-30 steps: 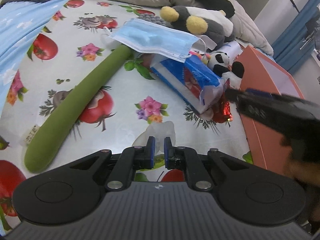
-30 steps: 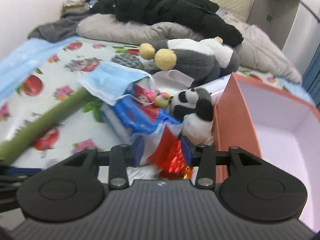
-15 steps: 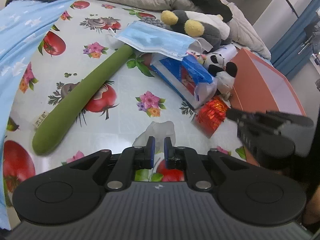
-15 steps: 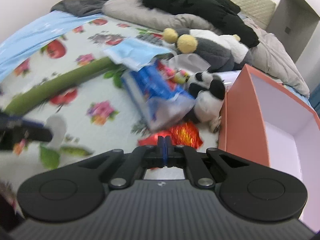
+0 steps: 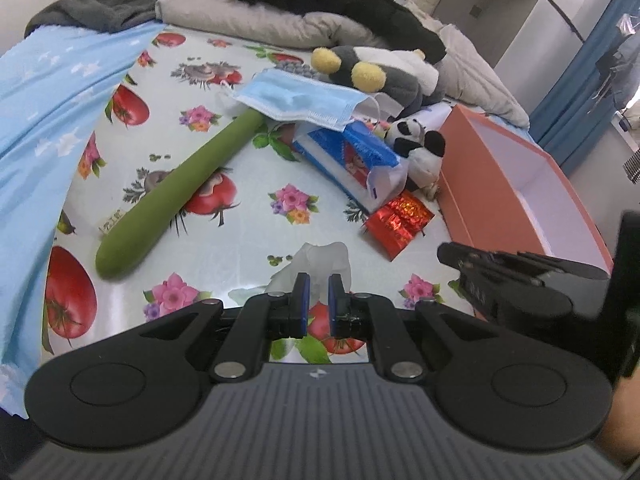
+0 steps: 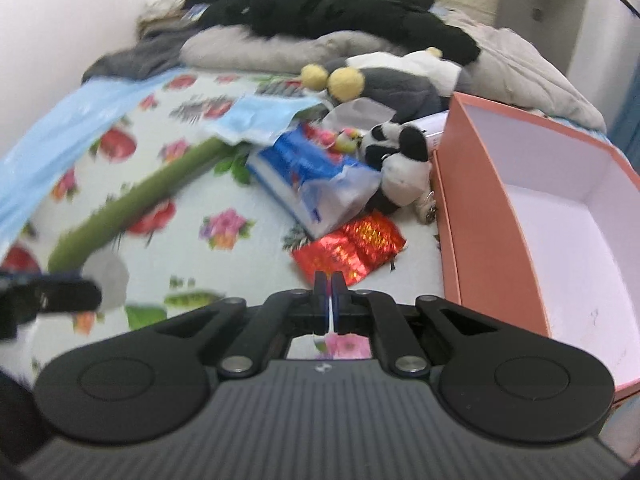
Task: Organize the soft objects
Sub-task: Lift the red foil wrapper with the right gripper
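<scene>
The left gripper (image 5: 318, 286) is held nearly shut, only a narrow gap left between its pads, with nothing gripped; a crumpled white tissue (image 5: 320, 260) lies on the flowered cloth (image 5: 240, 184) just beyond its tips. The right gripper (image 6: 329, 285) is closed and empty, the red foil packet (image 6: 352, 246) lying free just beyond it. The packet is found near the left wall of the orange box (image 6: 484, 216), beside the blue tissue pack (image 6: 308, 176) and panda toy (image 6: 400, 160).

No lettering can be read; the small tag (image 5: 111, 219) beside the green plush (image 5: 176, 192) is illegible.
</scene>
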